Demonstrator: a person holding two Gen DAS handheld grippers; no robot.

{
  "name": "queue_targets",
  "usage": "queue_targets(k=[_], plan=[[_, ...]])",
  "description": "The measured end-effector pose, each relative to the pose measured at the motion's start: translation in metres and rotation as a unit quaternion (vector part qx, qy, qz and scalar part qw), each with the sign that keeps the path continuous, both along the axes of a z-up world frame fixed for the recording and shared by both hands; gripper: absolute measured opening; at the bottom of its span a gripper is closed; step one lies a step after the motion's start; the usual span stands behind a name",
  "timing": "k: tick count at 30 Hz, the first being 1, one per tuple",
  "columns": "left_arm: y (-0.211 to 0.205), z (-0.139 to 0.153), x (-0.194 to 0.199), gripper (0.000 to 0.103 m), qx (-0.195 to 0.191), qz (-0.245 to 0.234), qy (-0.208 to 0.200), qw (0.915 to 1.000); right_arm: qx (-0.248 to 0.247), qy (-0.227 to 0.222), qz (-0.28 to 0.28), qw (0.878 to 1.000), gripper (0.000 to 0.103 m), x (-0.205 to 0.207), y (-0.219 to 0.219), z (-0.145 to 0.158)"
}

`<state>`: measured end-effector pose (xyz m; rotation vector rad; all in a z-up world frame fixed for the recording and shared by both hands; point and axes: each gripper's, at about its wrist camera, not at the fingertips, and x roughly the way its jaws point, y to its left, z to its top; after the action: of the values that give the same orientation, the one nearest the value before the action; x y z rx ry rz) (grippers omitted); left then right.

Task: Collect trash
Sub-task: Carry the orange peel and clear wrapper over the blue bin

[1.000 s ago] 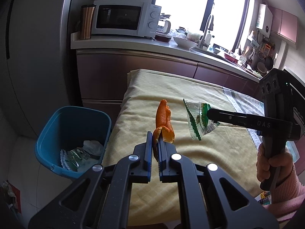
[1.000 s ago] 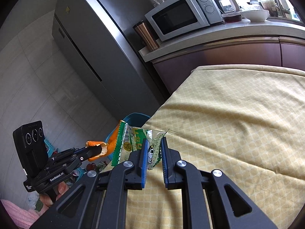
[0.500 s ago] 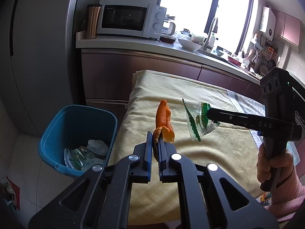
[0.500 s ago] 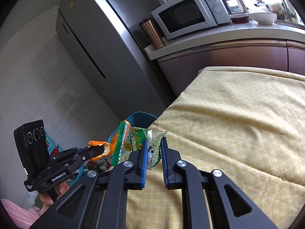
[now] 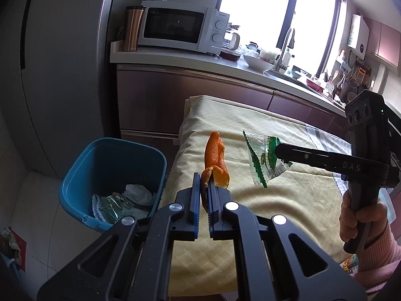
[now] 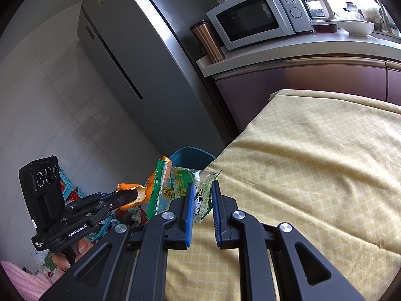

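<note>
Over the near edge of the yellow quilted cloth-covered counter (image 5: 250, 130), both tools are loaded. The left tool (image 5: 205, 188) is pinched tight on a curled strip of orange peel (image 5: 215, 155), its long axis standing straight up toward 12 o'clock. The right tool (image 6: 202, 195) is closed narrow on a crinkly green-and-clear plastic snack wrapper (image 6: 175, 185). The blue plastic trash bin (image 5: 100, 150) sits on the floor at about 9 o'clock from the left tool, so I'd say the left one's nearer and drops first
</note>
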<state>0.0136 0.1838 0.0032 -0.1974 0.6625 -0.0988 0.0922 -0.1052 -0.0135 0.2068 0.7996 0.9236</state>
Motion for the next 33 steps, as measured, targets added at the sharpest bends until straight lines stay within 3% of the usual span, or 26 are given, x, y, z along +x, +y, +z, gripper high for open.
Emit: queue_targets(k=[33], plan=[[0.027,0.0,-0.003,0.006,0.0,0.043,0.0,0.9991,-0.015,-0.011,0.037,0.999,0.012,0.007,0.048,0.006]])
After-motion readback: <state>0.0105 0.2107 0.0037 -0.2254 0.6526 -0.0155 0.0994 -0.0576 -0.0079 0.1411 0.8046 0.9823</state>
